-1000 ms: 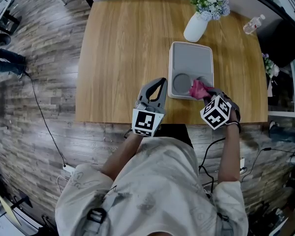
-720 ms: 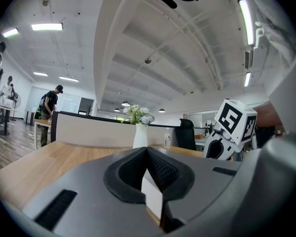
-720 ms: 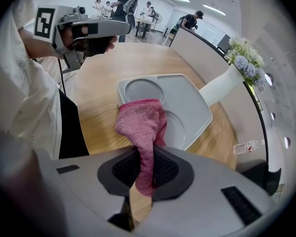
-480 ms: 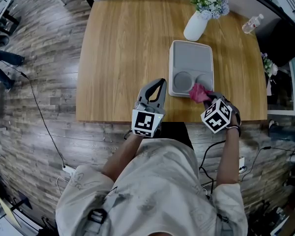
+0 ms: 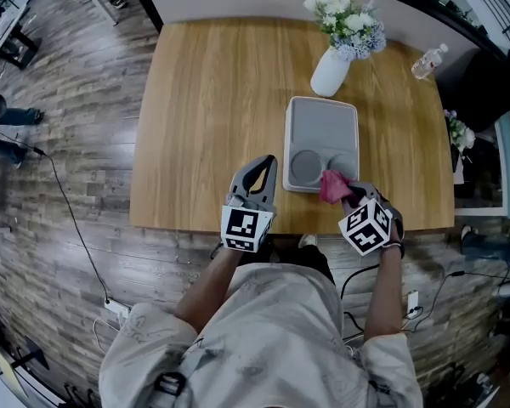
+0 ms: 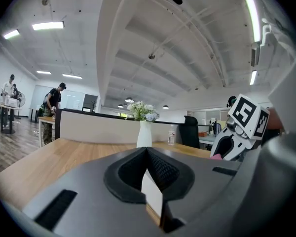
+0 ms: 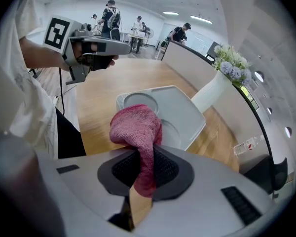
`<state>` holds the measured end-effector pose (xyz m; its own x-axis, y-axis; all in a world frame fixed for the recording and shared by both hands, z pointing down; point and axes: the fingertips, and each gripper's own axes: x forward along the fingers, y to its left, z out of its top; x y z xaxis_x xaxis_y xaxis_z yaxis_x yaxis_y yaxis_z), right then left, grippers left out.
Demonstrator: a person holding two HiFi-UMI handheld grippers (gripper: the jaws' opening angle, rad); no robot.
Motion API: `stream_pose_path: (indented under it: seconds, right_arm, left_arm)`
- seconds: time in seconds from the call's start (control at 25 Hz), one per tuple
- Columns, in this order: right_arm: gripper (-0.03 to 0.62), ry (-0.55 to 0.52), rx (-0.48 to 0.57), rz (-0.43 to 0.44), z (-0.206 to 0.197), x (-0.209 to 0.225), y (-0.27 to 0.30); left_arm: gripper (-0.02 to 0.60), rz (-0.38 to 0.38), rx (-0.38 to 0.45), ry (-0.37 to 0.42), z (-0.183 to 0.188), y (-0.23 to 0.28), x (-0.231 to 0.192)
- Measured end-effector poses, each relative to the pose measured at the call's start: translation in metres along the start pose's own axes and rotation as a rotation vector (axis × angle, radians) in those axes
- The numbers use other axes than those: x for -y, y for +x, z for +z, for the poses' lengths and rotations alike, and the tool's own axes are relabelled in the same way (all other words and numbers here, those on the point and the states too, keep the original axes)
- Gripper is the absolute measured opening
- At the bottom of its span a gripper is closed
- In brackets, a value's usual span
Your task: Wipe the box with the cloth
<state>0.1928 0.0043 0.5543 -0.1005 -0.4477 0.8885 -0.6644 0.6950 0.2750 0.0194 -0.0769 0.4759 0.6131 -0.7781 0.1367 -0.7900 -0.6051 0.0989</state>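
Note:
A light grey box (image 5: pixel 321 126) with two round recesses lies on the wooden table (image 5: pixel 212 100). My right gripper (image 5: pixel 348 194) is shut on a pink cloth (image 5: pixel 332 185), which hangs over the box's near right edge. In the right gripper view the cloth (image 7: pixel 138 130) bunches out of the shut jaws above the box (image 7: pixel 180 115). My left gripper (image 5: pixel 255 175) hovers at the table's near edge, left of the box and apart from it. Its jaws are shut with nothing between them, as the left gripper view (image 6: pixel 148 167) shows.
A white vase (image 5: pixel 330 70) of flowers stands just beyond the box's far end. A water bottle (image 5: pixel 428 61) lies at the table's far right corner. Several people (image 7: pixel 111 19) stand at desks in the distance. Cables run over the floor (image 5: pixel 68 219) at left.
My right gripper has drawn the cloth from the box's right recess back to its near edge. The left gripper has stayed about where it was.

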Motion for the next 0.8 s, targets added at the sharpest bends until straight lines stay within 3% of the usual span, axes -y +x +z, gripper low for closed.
stream_pose_path:
  seconds: [0.28, 0.52, 0.8]
  right_arm:
    - [0.064, 0.062, 0.183, -0.025, 0.015, 0.041, -0.01]
    - [0.064, 0.095, 0.326, -0.091, 0.026, 0.083, -0.022]
    - [0.064, 0.188, 0.526, -0.186, 0.047, 0.132, -0.052]
  left_arm:
    - [0.012, 0.065, -0.038, 0.001, 0.01, 0.027, -0.005]
    - [0.012, 0.128, -0.013, -0.009, 0.03, 0.049, -0.007]
    - [0.012, 0.171, 0.046, 0.039, 0.068, 0.066, -0.003]
